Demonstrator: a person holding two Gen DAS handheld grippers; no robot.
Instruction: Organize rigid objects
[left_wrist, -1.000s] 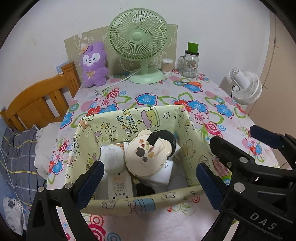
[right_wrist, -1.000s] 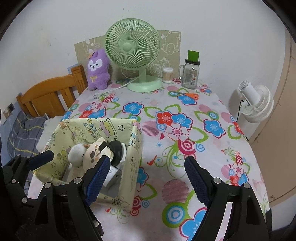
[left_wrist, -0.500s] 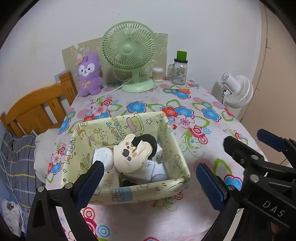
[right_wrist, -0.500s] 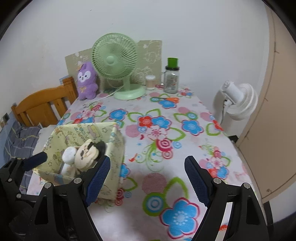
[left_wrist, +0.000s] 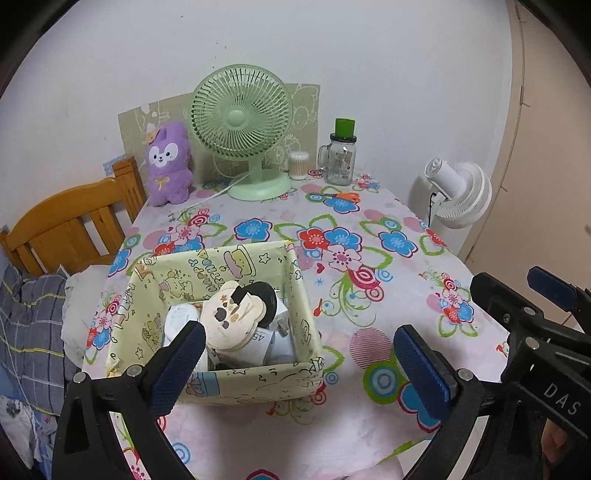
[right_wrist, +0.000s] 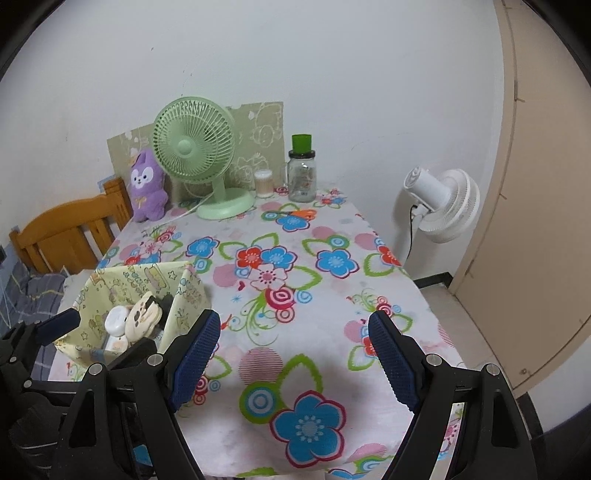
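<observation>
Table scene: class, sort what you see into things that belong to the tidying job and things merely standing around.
Belongs to the job:
yellow fabric bin
round cartoon-face case
white boxes

Just standing around:
green desk fan
purple plush
glass jar
cotton-swab tub
orange scissors
white floor fan

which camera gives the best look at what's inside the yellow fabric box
The left wrist view: it looks down into the yellow fabric box, showing the stacked items. The right wrist view catches the box obliquely at the left, partly behind the left hand-held gripper.

White letters "DAS" stand on the black body of the right tool (left_wrist: 421, 365), seen in the left wrist view. The digits "45" show on a white box (left_wrist: 258, 341) inside the yellow printed bin (left_wrist: 258, 380). The bin's inner lettering is not legible.
</observation>
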